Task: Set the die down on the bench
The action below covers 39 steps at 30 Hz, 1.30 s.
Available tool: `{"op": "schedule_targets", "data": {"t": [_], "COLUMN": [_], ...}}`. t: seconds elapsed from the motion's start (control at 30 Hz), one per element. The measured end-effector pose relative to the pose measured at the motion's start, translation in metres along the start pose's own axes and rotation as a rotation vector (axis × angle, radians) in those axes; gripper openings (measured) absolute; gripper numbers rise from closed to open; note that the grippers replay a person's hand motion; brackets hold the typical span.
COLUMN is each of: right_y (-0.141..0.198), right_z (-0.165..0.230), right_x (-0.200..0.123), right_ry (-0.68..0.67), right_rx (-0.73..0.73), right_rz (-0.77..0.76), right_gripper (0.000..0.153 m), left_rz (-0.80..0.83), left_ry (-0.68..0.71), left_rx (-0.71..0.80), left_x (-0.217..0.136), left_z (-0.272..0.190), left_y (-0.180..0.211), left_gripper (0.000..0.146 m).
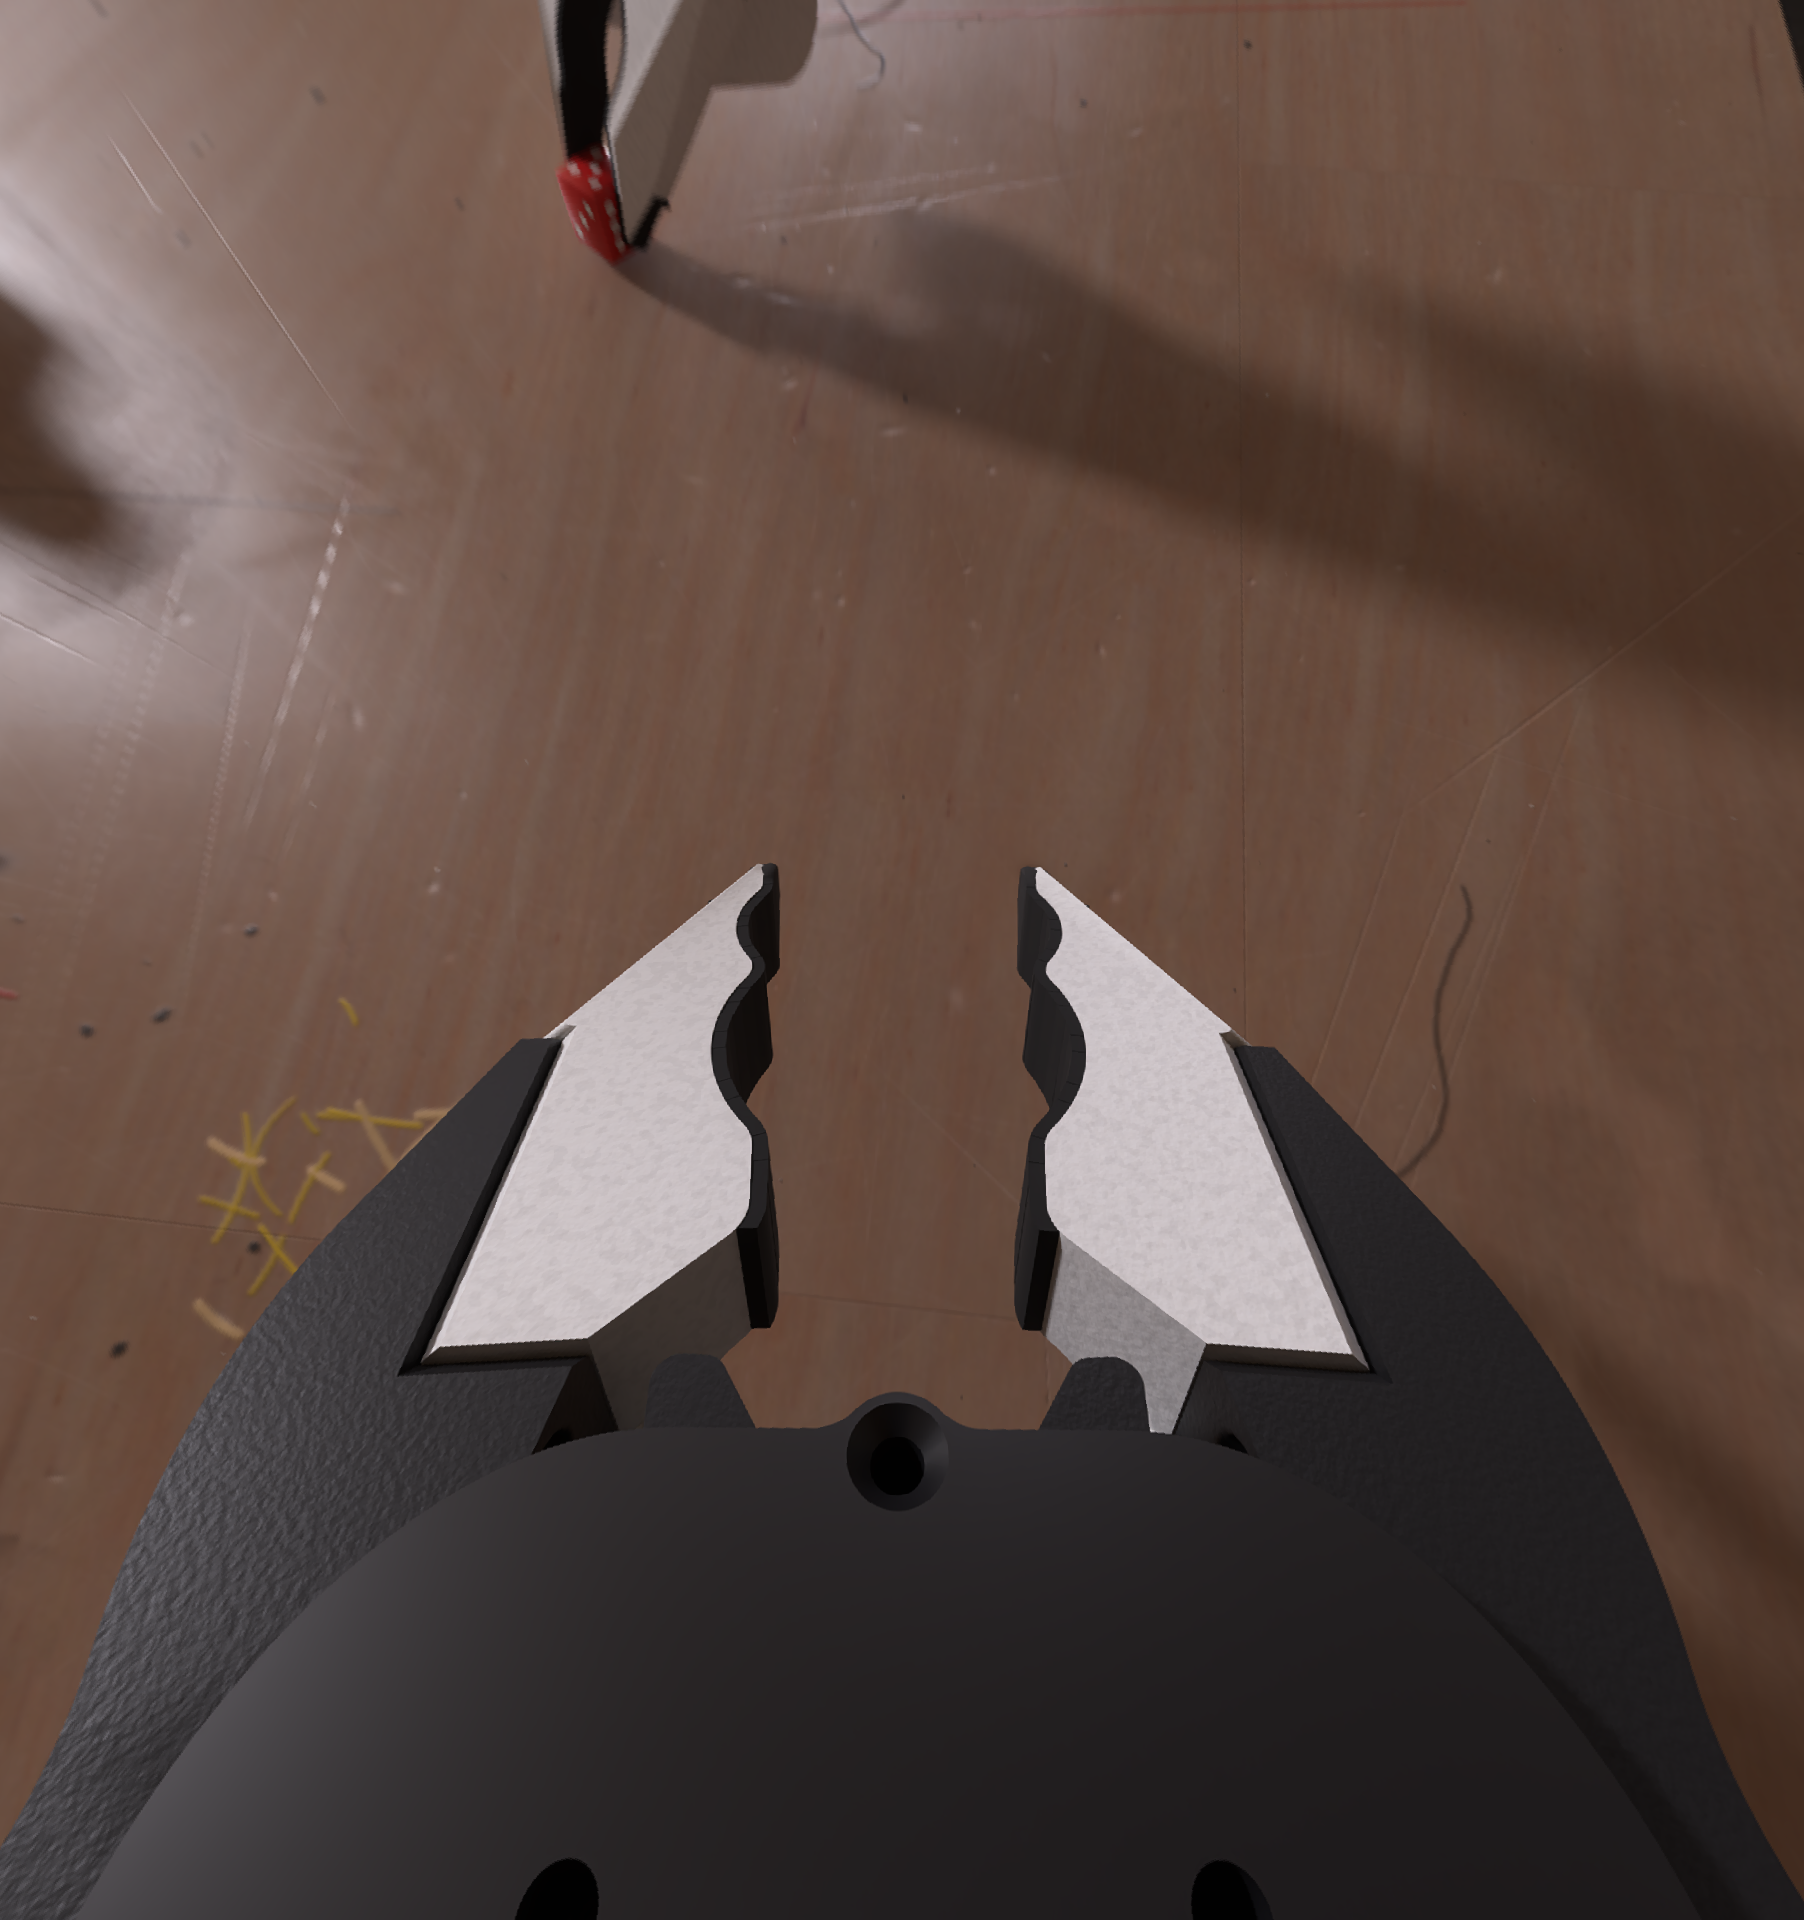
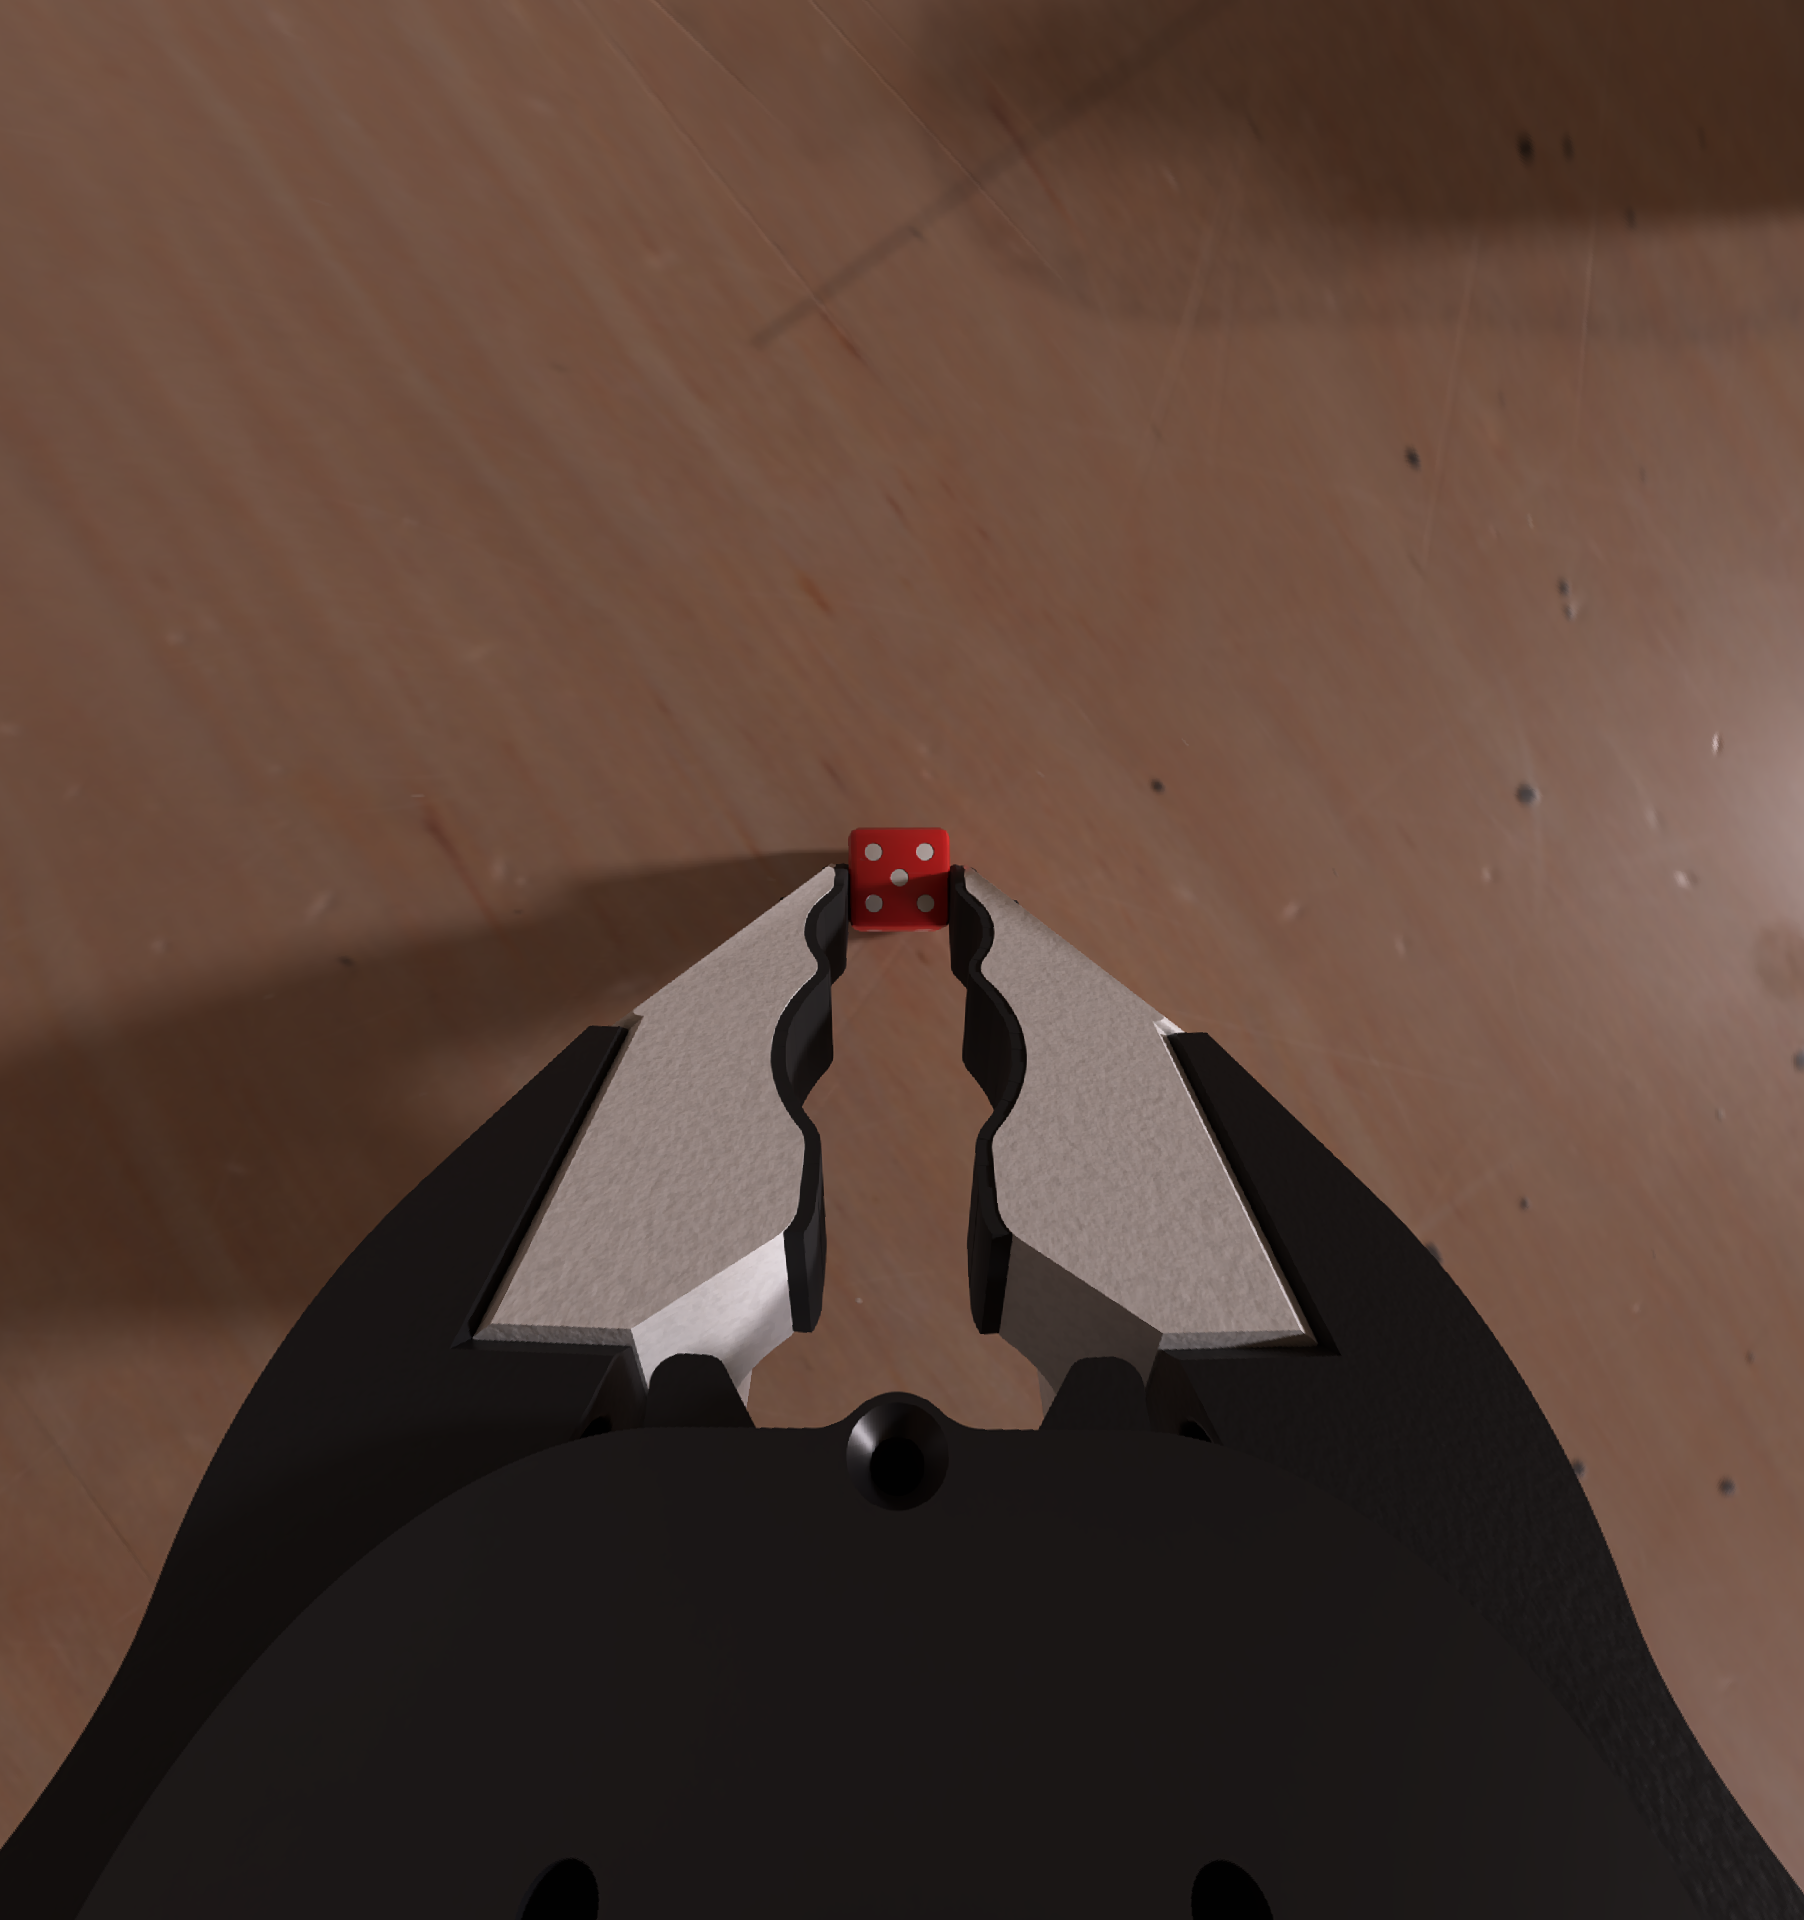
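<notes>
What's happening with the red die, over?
Right gripper shut on red die, low over the bench. Left gripper open, empty. Nothing in the way.

Left wrist view: camera mounted behind the black-and-white two-finger left gripper [image 1: 896,873], looking forward and steeply down along its fingers at the scratched brown wooden bench [image 1: 1085,623]; the bench lies well below the fingertips. Right wrist view: camera behind the matching right gripper [image 2: 899,871], also angled down, set close to the bench surface [image 2: 1293,520]. Shared region: the small red white-pipped die [image 1: 594,208] [image 2: 899,878] and the right gripper's tips [image 1: 617,223], seen far off at the top of the left view.
</notes>
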State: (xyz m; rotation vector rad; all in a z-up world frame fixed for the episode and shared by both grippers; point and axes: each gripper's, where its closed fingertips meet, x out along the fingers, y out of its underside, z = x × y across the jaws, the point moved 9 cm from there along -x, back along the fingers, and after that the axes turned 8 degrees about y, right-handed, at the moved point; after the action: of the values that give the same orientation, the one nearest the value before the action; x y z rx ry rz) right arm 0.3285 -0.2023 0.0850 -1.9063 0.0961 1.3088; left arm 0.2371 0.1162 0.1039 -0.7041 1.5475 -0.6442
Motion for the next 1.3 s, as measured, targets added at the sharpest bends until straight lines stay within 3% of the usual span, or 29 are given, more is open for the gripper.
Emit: {"op": "schedule_targets", "data": {"t": [0.13,0.27,0.4,0.5,0.7,0.8,0.9,1.03,1.2,1.3], "right_y": [-0.010,-0.027,-0.044,-0.053,-0.063,-0.069,-0.076,-0.084,-0.085,-0.085], "right_z": [0.019,0.051,0.085,0.105,0.140,0.150,0.153,0.152,0.152,0.152], "right_x": [-0.022,-0.048,-0.053,-0.048,-0.033,-0.022,-0.009,0.003,0.011,0.017], "right_ry": [-0.138,-0.336,-0.485,-0.520,-0.527,-0.531,-0.585,-0.655,-0.721,-0.733], "right_rx": [-0.139,-0.479,-0.767,-0.965,-1.280,-1.349,-1.344,-1.294,-1.277,-1.287], "right_rz": [-0.222,-0.460,-0.465,-0.416,-0.352,-0.345,-0.328,-0.262,-0.223,-0.204], "right_gripper": [0.018,0.019,0.019,0.018,0.018,0.018,0.018,0.018,0.018,0.018], "left_rz": [-0.040,0.031,0.127,0.167,0.250,0.224,0.038,-0.088,-0.143,-0.095], "left_ry": [-0.030,0.006,-0.011,0.080,0.354,0.342,0.292,-0.008,-0.227,-0.335], "left_rx": [0.097,0.186,0.215,0.235,0.423,0.408,0.332,0.164,-0.148,-0.136], "left_x": [0.016,0.044,0.049,0.046,0.027,0.018,0.006,-0.001,0.020,0.034], "left_z": [-0.015,-0.023,-0.014,-0.007,-0.003,-0.002,-0.007,-0.018,-0.039,-0.044], "left_y": [-0.008,-0.014,-0.013,-0.009,0.001,0.002,0.001,0.000,-0.007,-0.011], "left_gripper": [0.042,0.041,0.032,0.017,0.016,0.019,0.021,0.029,0.038,0.035]}}
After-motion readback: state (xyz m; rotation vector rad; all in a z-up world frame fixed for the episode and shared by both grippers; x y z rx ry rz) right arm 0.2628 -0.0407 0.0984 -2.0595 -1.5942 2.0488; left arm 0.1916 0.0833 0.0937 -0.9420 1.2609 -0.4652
